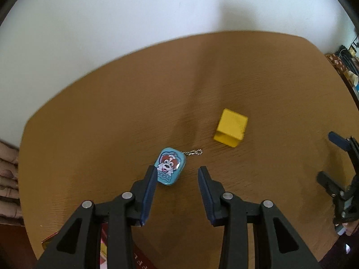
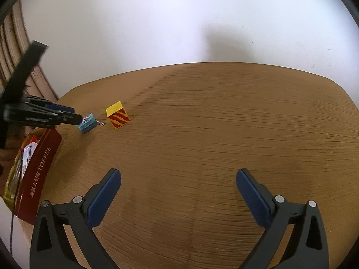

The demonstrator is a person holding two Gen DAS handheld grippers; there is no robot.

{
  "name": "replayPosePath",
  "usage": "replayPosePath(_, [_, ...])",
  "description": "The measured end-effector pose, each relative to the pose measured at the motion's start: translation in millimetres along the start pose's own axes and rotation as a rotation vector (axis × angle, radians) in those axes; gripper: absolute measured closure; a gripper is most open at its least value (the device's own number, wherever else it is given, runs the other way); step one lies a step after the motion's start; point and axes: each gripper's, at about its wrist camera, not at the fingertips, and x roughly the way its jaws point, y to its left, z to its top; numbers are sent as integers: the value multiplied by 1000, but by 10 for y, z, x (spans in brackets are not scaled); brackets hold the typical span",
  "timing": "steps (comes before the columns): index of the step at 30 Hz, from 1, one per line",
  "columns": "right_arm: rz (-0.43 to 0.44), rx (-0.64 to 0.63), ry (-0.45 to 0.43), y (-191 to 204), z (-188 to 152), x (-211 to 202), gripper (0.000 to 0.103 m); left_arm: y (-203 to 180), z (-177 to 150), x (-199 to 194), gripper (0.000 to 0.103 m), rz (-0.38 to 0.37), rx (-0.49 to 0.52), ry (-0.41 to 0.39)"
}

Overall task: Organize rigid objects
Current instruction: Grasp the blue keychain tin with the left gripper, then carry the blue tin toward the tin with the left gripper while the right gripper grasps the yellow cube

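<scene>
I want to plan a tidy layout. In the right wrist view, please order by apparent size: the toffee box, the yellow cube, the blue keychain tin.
1. toffee box, largest, though nearest the camera.
2. yellow cube.
3. blue keychain tin, partly hidden, so only slightly smaller, unsure.

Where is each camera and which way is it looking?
Left wrist: sits on the left gripper, looking down at the blue tin; its open jaws show.
Right wrist: sits on the right gripper, facing across the table; its wide jaws show.
Both see the tin and the yellow cube.
</scene>
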Motion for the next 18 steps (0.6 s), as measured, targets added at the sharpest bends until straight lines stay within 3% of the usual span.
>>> replayPosePath(10, [3,-2,-3,-64,-24,-106,1,99,94,288,65,-3,-5,18])
replayPosePath(11, [2,-2,-3,-56,-25,-111,1,121,72,341,79,-29,-27,45])
replayPosePath(12, [2,0,-2,-60,-27,-117,1,129,36,358,81,-61,-49,47])
replayPosePath(18, [-1,1,5,0,18,-17,1,49,-206,124,82,-67,-133,-25])
